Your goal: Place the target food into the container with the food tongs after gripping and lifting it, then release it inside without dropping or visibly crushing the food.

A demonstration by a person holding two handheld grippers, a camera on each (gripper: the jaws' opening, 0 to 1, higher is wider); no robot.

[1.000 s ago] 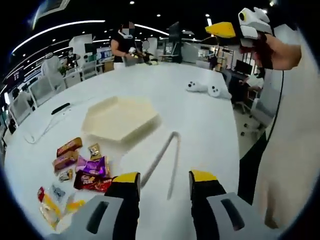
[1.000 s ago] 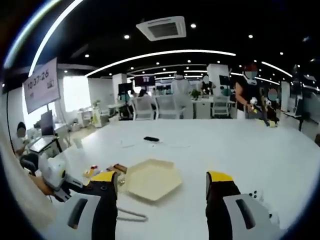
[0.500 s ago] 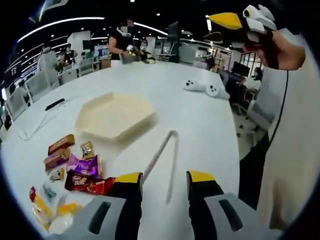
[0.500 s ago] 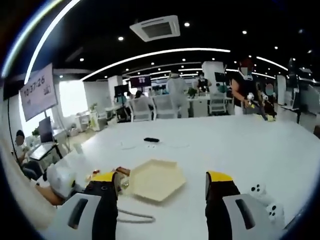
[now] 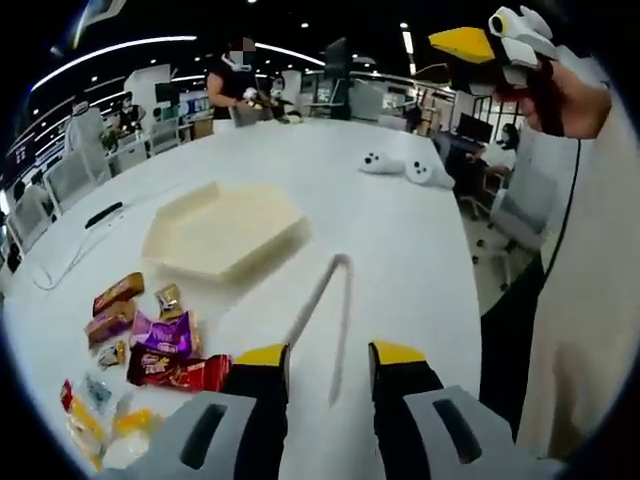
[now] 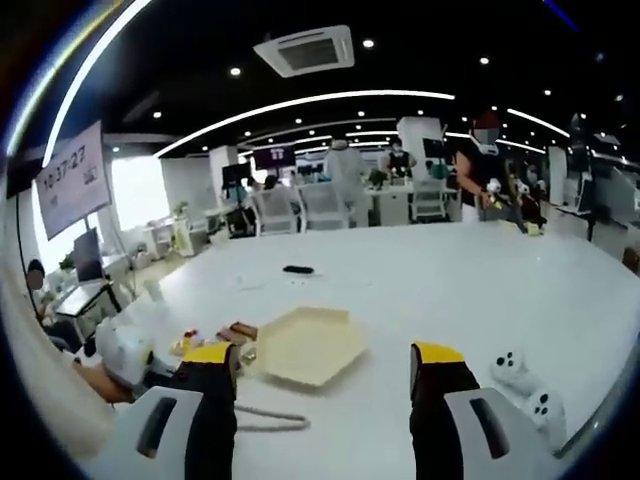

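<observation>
Since a second ago the left tool (image 5: 318, 358) has eased lower and a little closer to the food tongs (image 5: 325, 318), which now lie just ahead of its tips, between the two spread yellow jaws; the things on the table (image 5: 400, 230) themselves have not shifted. The left tool is open and holds nothing. The right tool (image 6: 322, 358) is also open and empty, held high over the table; in the left gripper view it hangs far off to the upper right (image 5: 478, 45), gripped by a hand.

The wrapped snacks (image 5: 150, 345) lie in a loose scatter to the left of the left tool, near its left jaw. The hexagonal container (image 5: 222, 228) sits beyond them, ahead and slightly left, empty.

The risk from here is the tongs: they are thin and lie flat, so jaws closing off-centre could skid them across the smooth table or pinch only one leg. The crowded wrappers could also yield two sweets at once.
</observation>
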